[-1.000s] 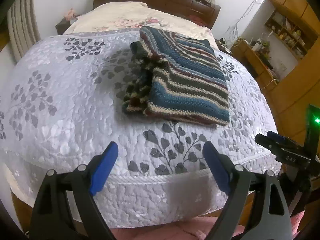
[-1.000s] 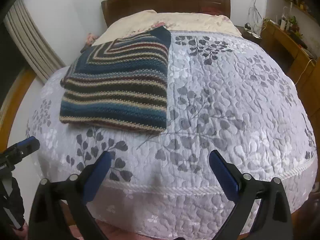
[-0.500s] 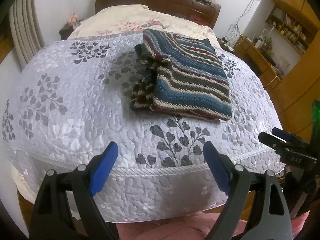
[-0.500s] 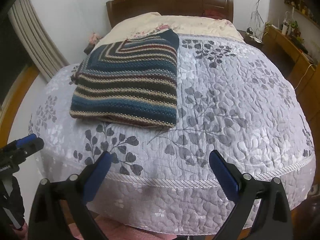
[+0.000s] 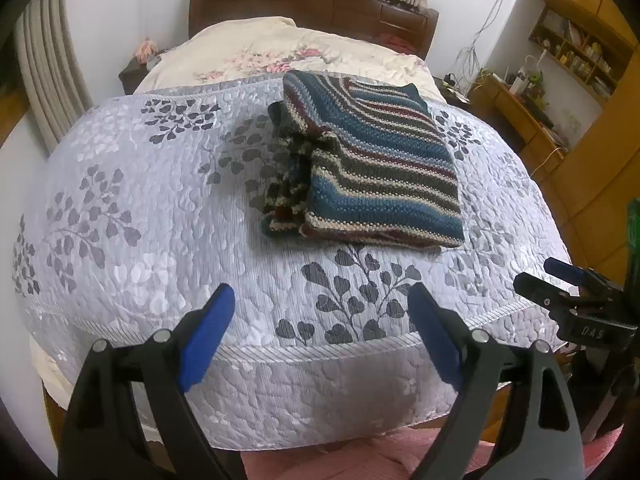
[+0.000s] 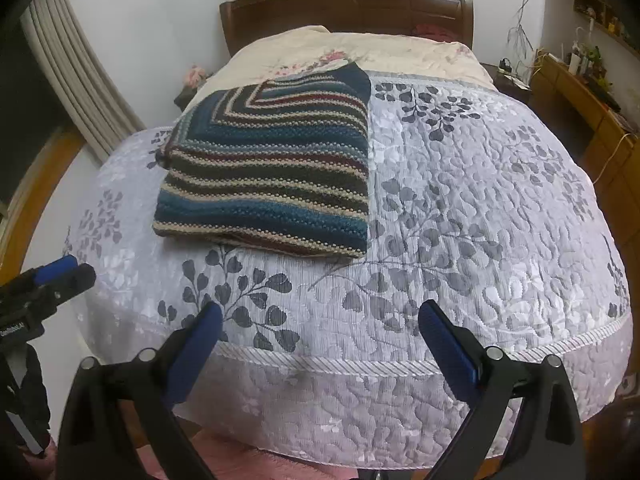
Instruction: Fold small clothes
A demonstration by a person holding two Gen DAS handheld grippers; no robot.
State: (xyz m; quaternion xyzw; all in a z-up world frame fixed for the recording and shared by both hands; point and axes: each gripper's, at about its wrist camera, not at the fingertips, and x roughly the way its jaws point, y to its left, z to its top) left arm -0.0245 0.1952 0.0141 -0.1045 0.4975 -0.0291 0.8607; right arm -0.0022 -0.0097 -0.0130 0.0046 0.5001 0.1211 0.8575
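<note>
A striped knit garment [image 5: 372,168] in blue, cream, dark green and maroon lies folded into a rough rectangle on the quilted bed cover [image 5: 140,200]. Bunched folds show along its left side in the left wrist view. From the right wrist view the folded garment [image 6: 272,176] looks flat and tidy. My left gripper [image 5: 320,320] is open above the bed's near edge, short of the garment, with nothing between its blue pads. My right gripper [image 6: 320,336] is open too, likewise at the near edge and empty. Each gripper shows at the side of the other's view.
The lilac bed cover [image 6: 460,200] with a grey leaf print spans the bed; a cream floral duvet [image 5: 280,52] and a dark wooden headboard [image 5: 312,4] lie beyond. Wooden shelving and a desk [image 5: 520,112] stand on the right, curtains [image 5: 44,68] on the left.
Both grippers have pulled back and risen from the bed, so the garment sits farther off and more of the bed's front edge shows. The garment has not moved.
</note>
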